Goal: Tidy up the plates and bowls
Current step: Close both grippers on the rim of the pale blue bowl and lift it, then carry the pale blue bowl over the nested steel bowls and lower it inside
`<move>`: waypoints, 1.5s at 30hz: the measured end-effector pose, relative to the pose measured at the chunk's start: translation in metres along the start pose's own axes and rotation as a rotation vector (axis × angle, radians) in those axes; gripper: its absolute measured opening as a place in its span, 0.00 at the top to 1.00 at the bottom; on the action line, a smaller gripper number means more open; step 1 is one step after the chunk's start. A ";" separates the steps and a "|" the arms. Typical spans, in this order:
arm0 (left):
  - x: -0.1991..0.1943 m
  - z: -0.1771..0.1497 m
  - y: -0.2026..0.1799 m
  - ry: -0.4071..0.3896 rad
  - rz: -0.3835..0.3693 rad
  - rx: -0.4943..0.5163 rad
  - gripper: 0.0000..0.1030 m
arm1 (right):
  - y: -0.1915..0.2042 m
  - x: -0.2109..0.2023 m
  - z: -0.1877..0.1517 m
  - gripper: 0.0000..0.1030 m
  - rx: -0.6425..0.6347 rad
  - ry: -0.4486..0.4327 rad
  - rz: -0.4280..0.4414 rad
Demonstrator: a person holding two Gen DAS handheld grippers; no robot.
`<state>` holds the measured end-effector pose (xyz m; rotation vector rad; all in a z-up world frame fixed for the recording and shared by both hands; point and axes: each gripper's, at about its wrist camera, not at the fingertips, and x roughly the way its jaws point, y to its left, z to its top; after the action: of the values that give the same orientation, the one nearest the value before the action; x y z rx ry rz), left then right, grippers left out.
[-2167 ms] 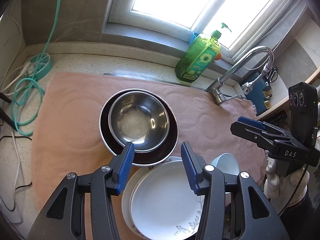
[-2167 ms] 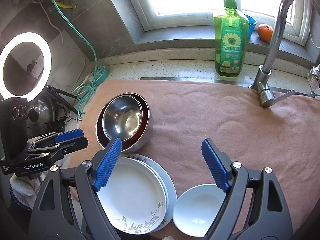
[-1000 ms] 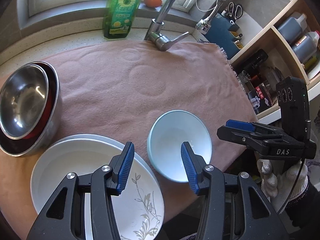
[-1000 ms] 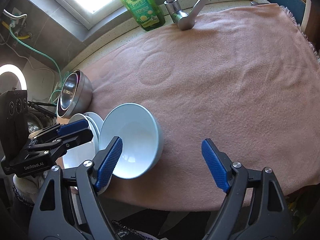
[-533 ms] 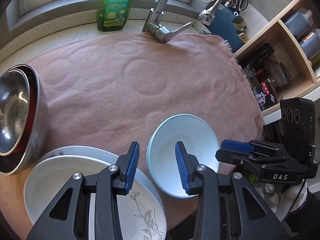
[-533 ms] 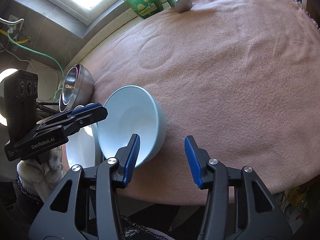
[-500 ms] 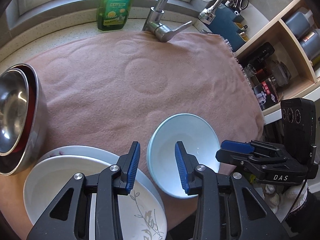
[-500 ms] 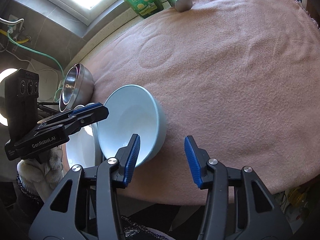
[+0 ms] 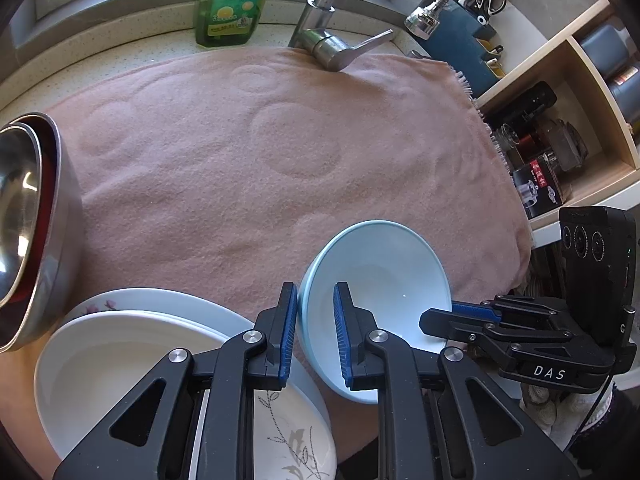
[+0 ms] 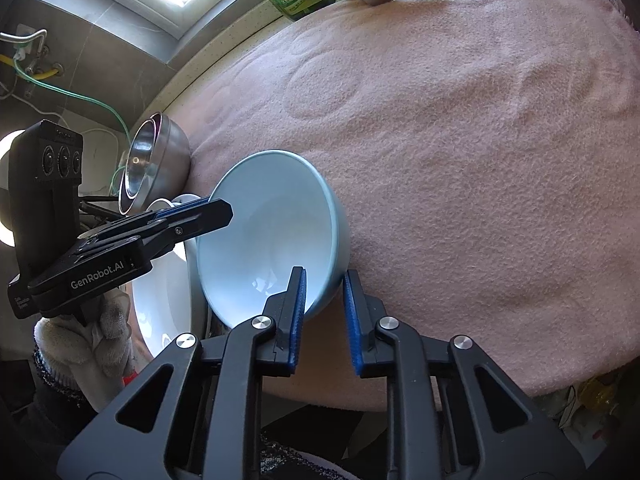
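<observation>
Kitchen counter (image 9: 100,56) first: saw it draped in a pink towel (image 9: 240,160), with a green soap bottle (image 9: 230,4) and a steel faucet (image 9: 332,46) along its back edge. Noted a wooden shelf (image 9: 592,92) of jars and tins past the towel's right edge.

Found the light blue bowl (image 9: 384,280) at the towel's front edge, just right of the plates, tilted rather than flat. Could not tell whether its base touched the towel.

Found the left gripper (image 9: 315,300) clenched on the bowl's left rim, one blue pad outside the wall and one inside. Saw the right gripper (image 10: 325,280) clamped likewise on the near right rim, with its left pad inside the bowl and its right pad against the outer wall. Picked out, from the right wrist view, the left claw's tip at the opposite rim and a white-gloved hand (image 10: 84,336) under it.

Spotted a stack of white plates (image 9: 120,360) at the towel's front left corner, the top one bearing a grey floral print. Counted two nested steel bowls (image 9: 24,216) at the left edge, touching the plates' far side.
</observation>
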<state>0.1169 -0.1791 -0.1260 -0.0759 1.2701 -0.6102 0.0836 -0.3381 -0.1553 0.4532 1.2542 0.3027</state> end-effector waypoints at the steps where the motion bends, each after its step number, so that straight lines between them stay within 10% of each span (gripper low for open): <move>1: 0.000 0.000 0.000 -0.001 0.000 0.000 0.84 | 0.000 0.000 0.000 0.81 0.000 0.000 -0.002; 19: -0.047 0.007 0.005 -0.121 -0.022 -0.028 0.84 | 0.034 -0.032 0.023 0.82 -0.057 -0.057 0.017; 45: -0.147 0.003 0.103 -0.354 0.066 -0.222 0.84 | 0.201 -0.012 0.099 0.82 -0.377 -0.125 0.055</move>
<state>0.1353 -0.0244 -0.0363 -0.3113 0.9868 -0.3764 0.1802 -0.1840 -0.0235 0.1793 1.0346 0.5378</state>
